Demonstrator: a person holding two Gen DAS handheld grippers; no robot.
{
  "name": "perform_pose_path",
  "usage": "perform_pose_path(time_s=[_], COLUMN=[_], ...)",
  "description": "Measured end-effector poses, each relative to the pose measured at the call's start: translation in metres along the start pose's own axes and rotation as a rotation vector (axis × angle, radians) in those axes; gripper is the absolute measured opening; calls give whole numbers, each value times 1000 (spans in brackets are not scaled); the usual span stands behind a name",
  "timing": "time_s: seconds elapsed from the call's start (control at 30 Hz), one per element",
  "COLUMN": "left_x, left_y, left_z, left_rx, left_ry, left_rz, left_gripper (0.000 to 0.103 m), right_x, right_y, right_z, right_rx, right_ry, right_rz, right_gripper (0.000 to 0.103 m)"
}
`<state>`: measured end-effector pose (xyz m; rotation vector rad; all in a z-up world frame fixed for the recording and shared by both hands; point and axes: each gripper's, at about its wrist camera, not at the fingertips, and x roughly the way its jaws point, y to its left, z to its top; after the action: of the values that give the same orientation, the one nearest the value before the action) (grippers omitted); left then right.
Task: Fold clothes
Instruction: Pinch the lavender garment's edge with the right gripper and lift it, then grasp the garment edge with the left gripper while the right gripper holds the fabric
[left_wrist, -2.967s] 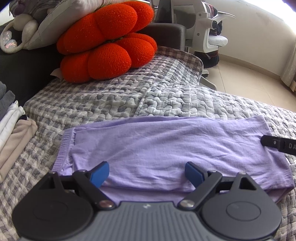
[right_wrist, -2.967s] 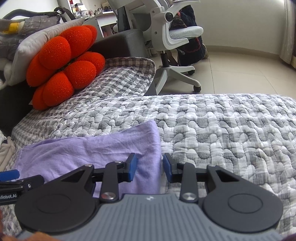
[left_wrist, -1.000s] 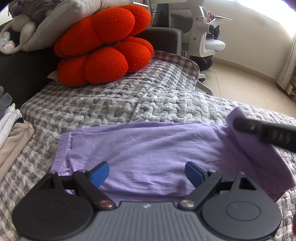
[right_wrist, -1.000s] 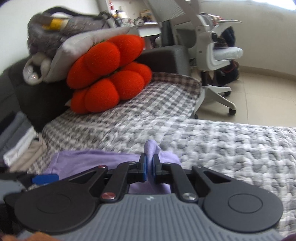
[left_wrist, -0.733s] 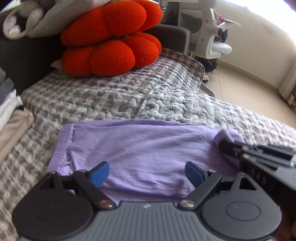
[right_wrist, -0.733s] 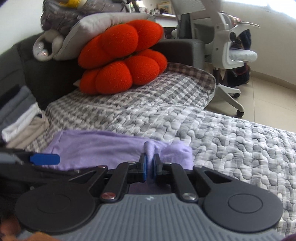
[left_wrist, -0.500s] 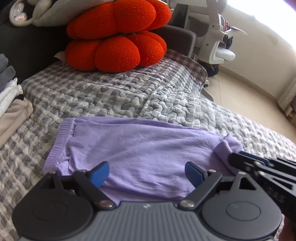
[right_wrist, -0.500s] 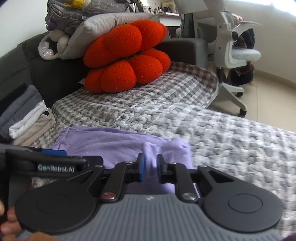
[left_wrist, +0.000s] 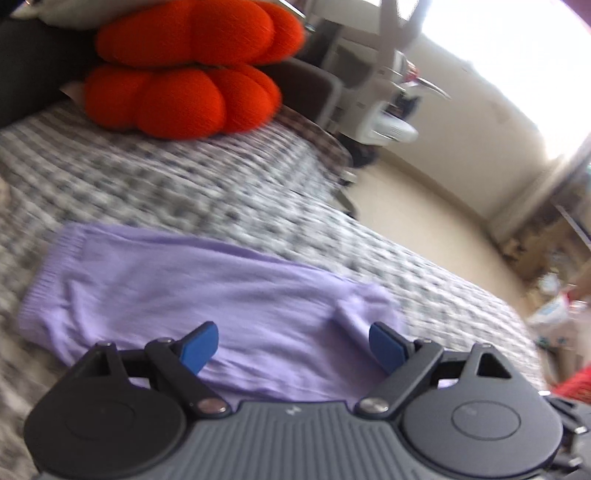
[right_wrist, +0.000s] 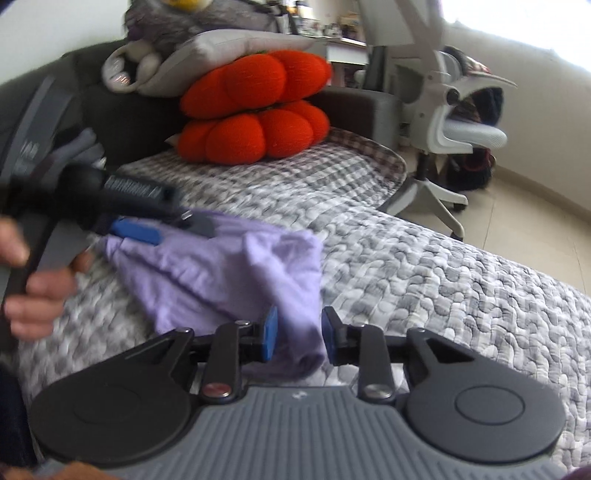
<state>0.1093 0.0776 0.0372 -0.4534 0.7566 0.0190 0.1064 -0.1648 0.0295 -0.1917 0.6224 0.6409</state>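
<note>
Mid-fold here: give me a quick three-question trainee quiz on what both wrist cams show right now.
1. True or false: the left gripper is clamped shut on the purple garment.
2. What sits between the jaws of the right gripper?
A. the orange cushion
B. a fold of the purple garment
C. nothing
3. Fill in: the garment lies on a grey-and-white quilted ____.

Key: 1 false, its jaws are wide open. 2 B, though the jaws stand apart, not pinching it. 3 blanket.
</note>
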Motion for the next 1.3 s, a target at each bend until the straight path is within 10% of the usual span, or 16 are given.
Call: perform_pose_path(time_s=[0.43,0.57,1.07,1.3], left_x=[27,36,35,42], left_y=[-33,-41,-37,-30], left_z=[1,2,1,8], left_rx=[-52,-68,-156,-129], left_ry=[102,161,126,95], left_rz=[-126,-136,-128,-88], left_gripper=[90,56,55,22], right_x=[16,8,-3,-4], right_y=[-3,4,10,29], right_z=[-9,-9,1,-2], right_rx=[-14,-70,-77,-164], right_ry=[28,-22,-120,-118], right_rz=[-34,12,-3,36], right_gripper=[38,12,8,8])
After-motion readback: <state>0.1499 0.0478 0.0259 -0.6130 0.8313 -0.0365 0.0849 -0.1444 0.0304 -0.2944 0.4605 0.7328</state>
